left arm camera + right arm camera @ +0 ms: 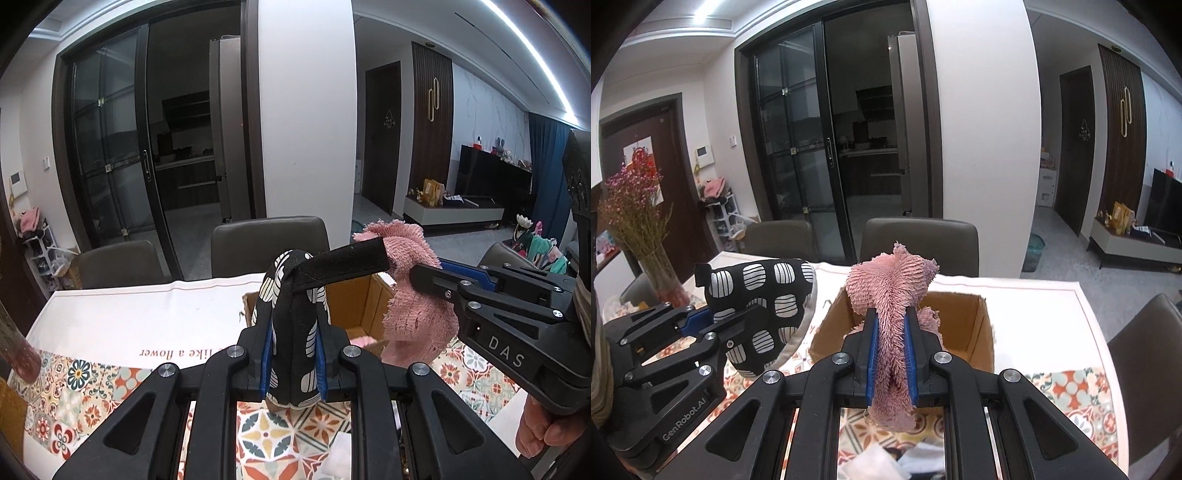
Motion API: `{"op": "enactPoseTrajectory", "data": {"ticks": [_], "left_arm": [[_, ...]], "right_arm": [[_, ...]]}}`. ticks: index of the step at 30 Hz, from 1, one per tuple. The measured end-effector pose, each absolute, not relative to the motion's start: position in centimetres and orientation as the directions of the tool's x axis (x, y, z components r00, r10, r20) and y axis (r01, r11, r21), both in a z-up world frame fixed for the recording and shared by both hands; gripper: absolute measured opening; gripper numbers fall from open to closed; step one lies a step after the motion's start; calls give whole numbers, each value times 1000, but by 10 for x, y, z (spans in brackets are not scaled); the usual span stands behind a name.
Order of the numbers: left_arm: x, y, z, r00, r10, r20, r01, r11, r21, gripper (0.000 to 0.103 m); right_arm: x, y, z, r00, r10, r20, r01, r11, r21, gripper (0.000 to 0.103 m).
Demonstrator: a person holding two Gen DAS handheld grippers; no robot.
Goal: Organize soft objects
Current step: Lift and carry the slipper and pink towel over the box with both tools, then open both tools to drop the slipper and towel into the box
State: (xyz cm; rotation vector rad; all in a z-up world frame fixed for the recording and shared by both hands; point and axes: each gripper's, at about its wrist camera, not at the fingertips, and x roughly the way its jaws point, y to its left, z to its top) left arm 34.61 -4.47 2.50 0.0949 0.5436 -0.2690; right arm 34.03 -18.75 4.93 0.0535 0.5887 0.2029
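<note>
Two claws are each clamped on a soft thing above the table [1034, 306]. The left claw [294, 325] pinches a black quilted oven mitt with white patterns [293, 295], lifted beside the open brown cardboard box [964, 325]. The right claw [891, 332] grips a shaggy pink chenille cloth [892, 291], raised over that box's near edge.
</note>
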Motion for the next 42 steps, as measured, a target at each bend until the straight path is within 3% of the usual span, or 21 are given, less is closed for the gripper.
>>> {"op": "enactPoseTrajectory", "data": {"ticks": [20,42], "left_arm": [[423,-68,6,800,-199,-566,262,964,32,20],[479,-89,-64,655,-213,-726,317,948,8,20]], "right_arm": [[421,-202,40,809,171,-563,-153,985,79,14],[470,-219,-51,641,144,-754,-139,988,70,14]]}}
